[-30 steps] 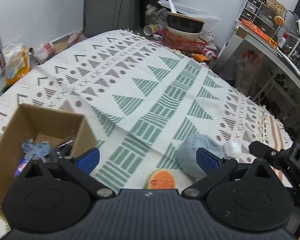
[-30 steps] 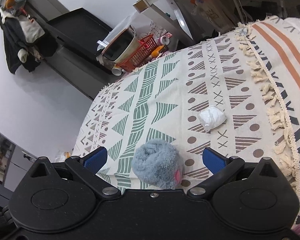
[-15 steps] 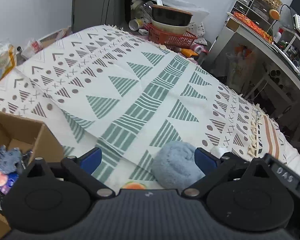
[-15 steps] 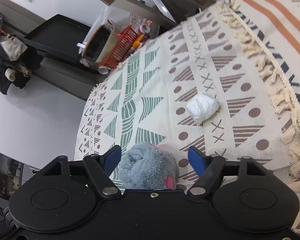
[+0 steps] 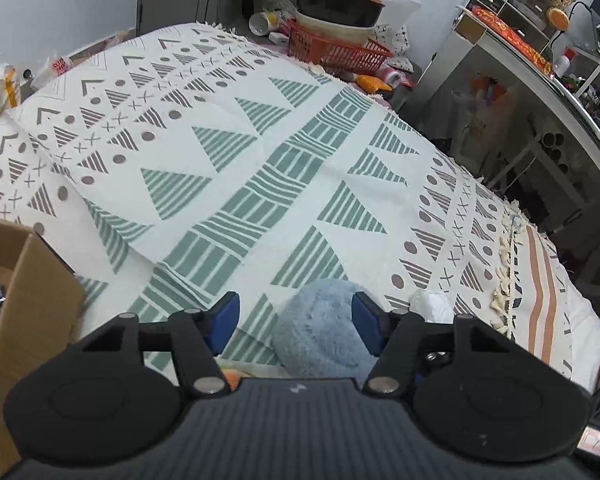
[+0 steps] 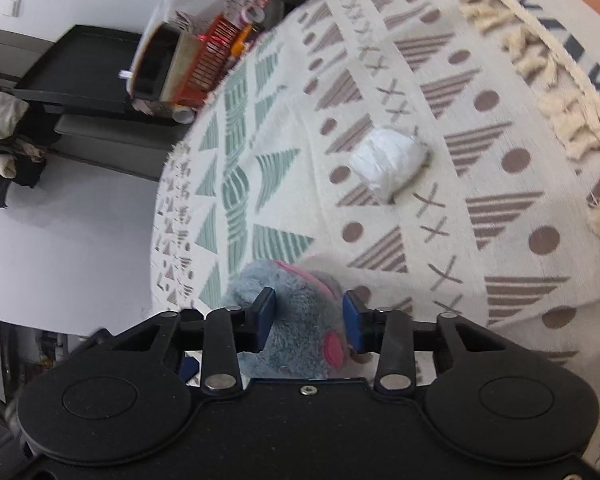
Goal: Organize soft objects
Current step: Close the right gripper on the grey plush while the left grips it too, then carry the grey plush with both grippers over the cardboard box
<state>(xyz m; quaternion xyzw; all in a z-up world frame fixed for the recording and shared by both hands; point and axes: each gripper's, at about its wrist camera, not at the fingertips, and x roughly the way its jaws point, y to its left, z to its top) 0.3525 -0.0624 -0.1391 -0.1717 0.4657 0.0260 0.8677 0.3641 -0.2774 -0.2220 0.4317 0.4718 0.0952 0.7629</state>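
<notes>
Two grippers meet one blue plush toy (image 6: 296,320): your right gripper (image 6: 309,316) pinches it for lifting, your left gripper (image 5: 296,320) stays spread beside it.

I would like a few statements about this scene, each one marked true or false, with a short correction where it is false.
1. The right gripper has its pads pressed against the grey-blue plush toy. True.
2. The white wad lies inside the cardboard box. False: it lies on the patterned cloth, apart from the plush toy.
3. The left gripper is shut on an object. False: it is open and holds nothing.
4. The cardboard box is at the left edge of the left wrist view. True.
5. The red basket stands on the patterned cloth. False: it is beyond the cloth's far edge.
</notes>
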